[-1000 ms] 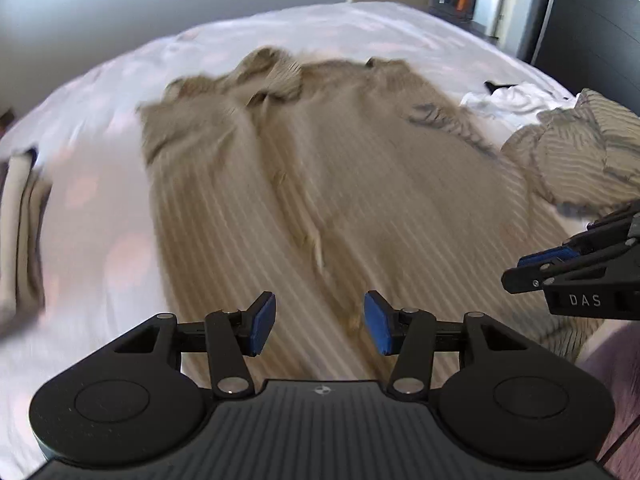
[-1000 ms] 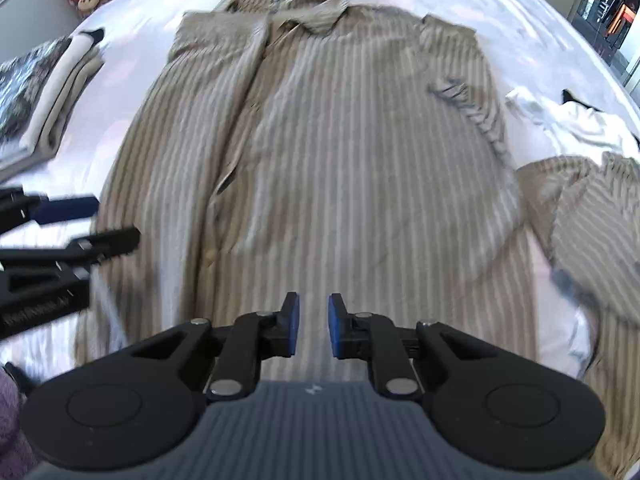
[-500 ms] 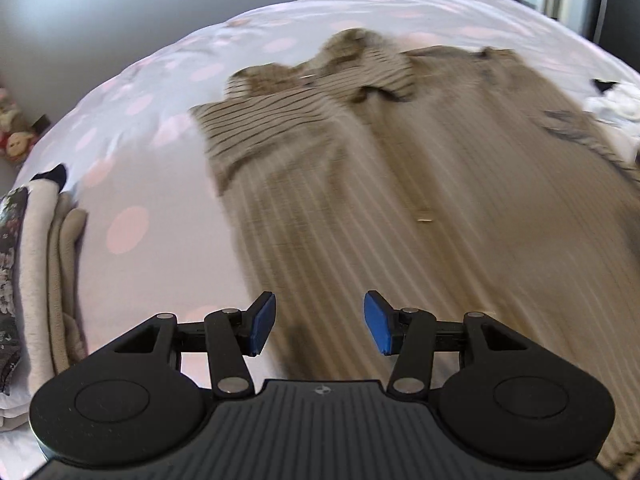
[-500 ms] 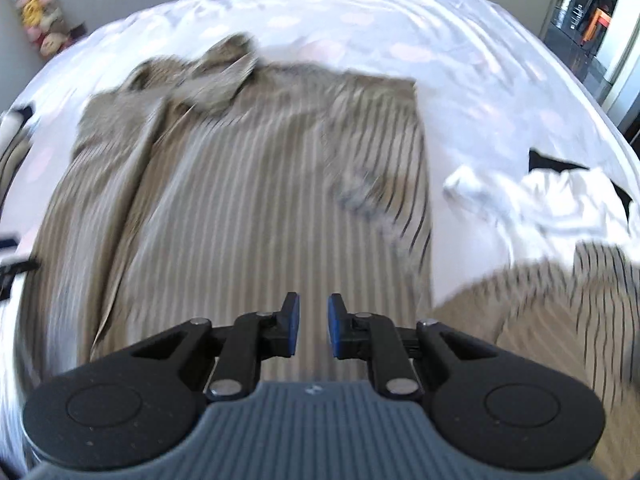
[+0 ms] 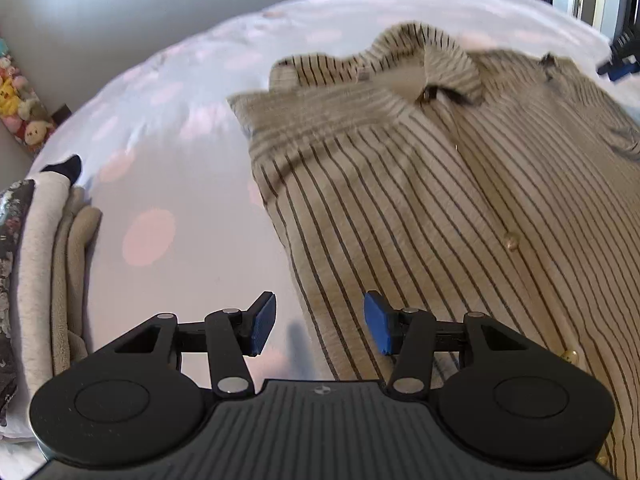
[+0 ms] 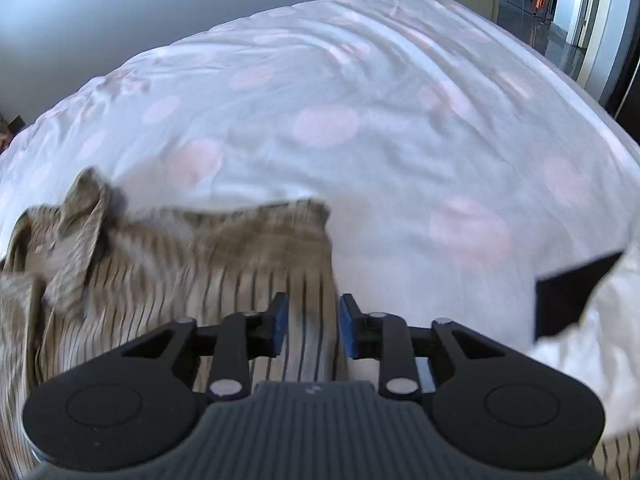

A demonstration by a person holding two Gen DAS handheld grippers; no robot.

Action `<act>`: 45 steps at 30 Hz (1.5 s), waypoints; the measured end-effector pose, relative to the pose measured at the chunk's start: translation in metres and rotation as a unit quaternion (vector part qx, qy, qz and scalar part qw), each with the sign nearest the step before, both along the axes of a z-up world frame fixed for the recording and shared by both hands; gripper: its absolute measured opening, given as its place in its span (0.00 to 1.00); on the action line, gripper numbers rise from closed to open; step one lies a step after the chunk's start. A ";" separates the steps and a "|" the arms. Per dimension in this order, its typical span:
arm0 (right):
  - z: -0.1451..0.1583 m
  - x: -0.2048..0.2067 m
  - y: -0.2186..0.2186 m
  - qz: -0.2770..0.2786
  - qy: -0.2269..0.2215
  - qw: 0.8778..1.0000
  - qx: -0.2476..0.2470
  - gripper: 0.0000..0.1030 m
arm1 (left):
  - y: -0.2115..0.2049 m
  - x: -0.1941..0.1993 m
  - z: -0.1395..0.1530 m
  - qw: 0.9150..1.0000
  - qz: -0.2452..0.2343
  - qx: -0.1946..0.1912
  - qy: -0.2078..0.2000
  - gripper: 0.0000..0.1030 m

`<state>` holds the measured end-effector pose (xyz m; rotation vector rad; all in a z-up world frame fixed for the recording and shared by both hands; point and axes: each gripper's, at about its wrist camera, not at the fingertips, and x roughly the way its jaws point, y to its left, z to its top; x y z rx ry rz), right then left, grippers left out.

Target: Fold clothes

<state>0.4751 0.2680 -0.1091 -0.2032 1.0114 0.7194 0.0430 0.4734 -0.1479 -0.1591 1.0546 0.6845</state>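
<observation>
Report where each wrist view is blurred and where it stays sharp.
Left wrist view: the left claw is sharp; the striped shirt smears around its collar and far shoulder, nearer stripes crisper. Right wrist view: the right claw is sharp; the shirt is heavily motion-blurred, the dotted bedsheet mildly soft.

one striped shirt (image 5: 420, 208), two grippers (image 5: 319, 328)

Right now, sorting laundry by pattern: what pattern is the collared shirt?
Beige shirt with thin dark stripes, clearest in left wrist view.

The shirt (image 5: 420, 208) lies on the bed (image 5: 168, 184), folded clothes (image 5: 48, 264) stacked to its left.
</observation>
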 end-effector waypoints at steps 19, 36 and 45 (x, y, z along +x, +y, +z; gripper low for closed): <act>0.002 0.030 0.047 0.000 -0.003 1.000 0.024 0.04 | 0.011 0.003 -0.025 0.998 0.017 -0.052 0.009 0.46; 0.078 -0.100 0.135 0.071 -0.061 0.995 -0.042 0.04 | 0.004 -0.030 0.009 0.995 0.000 -0.063 -0.073 0.46; 0.035 -0.181 0.202 0.079 -0.067 0.991 -0.081 0.04 | 0.013 -0.050 0.009 0.990 0.008 -0.089 -0.105 0.46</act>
